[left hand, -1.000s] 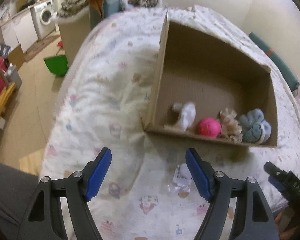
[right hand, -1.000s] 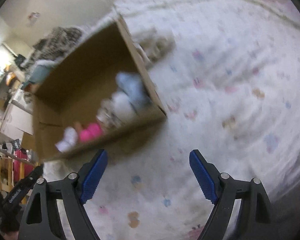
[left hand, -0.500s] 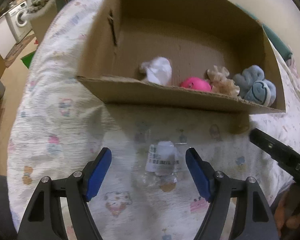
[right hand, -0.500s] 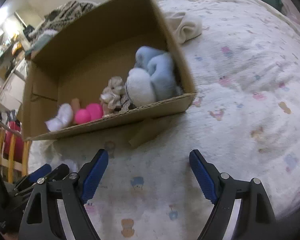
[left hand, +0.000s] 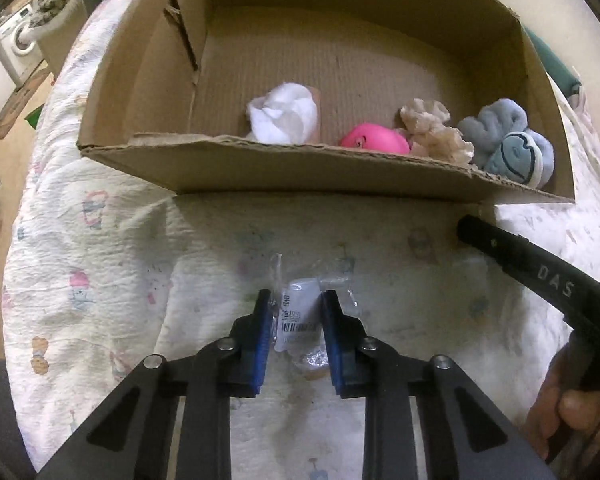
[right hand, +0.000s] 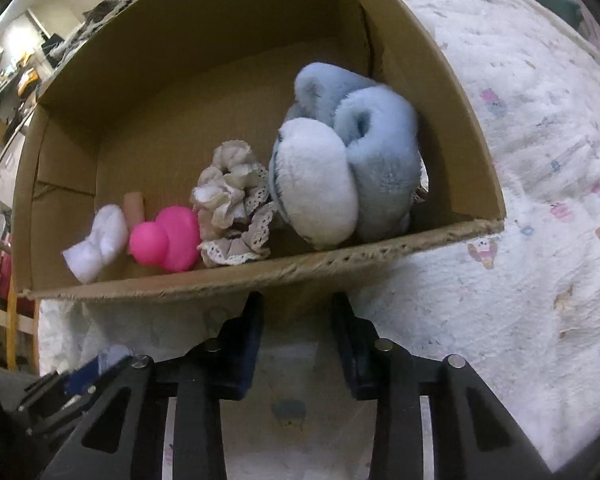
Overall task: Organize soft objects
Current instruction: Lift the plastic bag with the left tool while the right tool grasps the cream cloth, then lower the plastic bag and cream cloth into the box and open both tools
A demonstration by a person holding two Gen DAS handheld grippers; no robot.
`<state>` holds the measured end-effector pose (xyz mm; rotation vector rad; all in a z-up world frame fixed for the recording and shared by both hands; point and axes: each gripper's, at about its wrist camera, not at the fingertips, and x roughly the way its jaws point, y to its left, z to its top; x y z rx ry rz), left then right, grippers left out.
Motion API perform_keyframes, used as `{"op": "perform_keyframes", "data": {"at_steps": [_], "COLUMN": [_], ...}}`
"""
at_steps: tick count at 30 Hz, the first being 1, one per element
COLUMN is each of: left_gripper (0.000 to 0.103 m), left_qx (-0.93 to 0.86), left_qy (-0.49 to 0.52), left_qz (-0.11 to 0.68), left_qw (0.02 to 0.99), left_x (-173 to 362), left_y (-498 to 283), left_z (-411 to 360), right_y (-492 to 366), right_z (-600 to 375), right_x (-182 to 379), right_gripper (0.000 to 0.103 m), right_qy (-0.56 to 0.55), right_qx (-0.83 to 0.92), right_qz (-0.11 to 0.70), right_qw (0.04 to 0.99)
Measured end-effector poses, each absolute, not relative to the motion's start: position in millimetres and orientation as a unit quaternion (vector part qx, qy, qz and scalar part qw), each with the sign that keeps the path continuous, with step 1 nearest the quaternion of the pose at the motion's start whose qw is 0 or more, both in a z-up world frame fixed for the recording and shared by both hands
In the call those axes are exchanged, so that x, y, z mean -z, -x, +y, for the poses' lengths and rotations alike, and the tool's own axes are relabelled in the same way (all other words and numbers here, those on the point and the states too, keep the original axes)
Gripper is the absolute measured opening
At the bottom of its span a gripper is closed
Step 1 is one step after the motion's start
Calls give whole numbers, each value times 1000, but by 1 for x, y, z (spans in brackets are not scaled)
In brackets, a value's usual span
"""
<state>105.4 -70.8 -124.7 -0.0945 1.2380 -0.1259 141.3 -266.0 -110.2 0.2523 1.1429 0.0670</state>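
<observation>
Both grippers have dropped toward the cardboard box (left hand: 316,168): left gripper (left hand: 294,312) fingers just closed, pinching the plastic packet (left hand: 300,316); right gripper (right hand: 298,312) fingers narrowed, whether gripping anything I cannot tell.

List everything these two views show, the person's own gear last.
cardboard box: one, brown, open-topped, on the quilt
white cloth wad: one, white, in the box, left end of the row
squishy toy: one, hot pink, in the box, beside the wad
scrunchie: one, beige with lace, in the box, mid-row
plush bundle: one heap, pale blue, box's right corner
clear packet: one, transparent with white label, on the quilt before the box
quilt: one, white with pastel prints
left gripper: black, blue pads, just closed onto the packet
right gripper: black, just closing, tips at the box's near wall; grip unclear
hand: one, holding the right gripper
</observation>
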Motion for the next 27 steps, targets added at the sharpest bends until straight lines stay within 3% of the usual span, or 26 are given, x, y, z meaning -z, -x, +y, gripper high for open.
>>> {"op": "perform_keyframes", "data": {"at_steps": [2, 5, 19, 27], "left_gripper": [22, 22, 22, 22], "left_qx": [60, 53, 23, 45], "left_qy": [47, 54, 57, 47], "left_qz": [582, 584, 564, 532], "left_qw": [810, 808, 824, 844], "left_x": [124, 123, 103, 57], "left_y": [-112, -118, -99, -73], "left_z": [-68, -61, -61, -63], "right_y": [-144, -144, -119, -88], "right_z": [-273, -282, -300, -299], "right_x": [111, 109, 85, 46], "right_gripper": [17, 11, 9, 9], "right_qy": [-124, -133, -174, -199], "right_qx": [-29, -35, -48, -74], "right_qz": [543, 544, 536, 513], "right_qw": [830, 828, 825, 832]}}
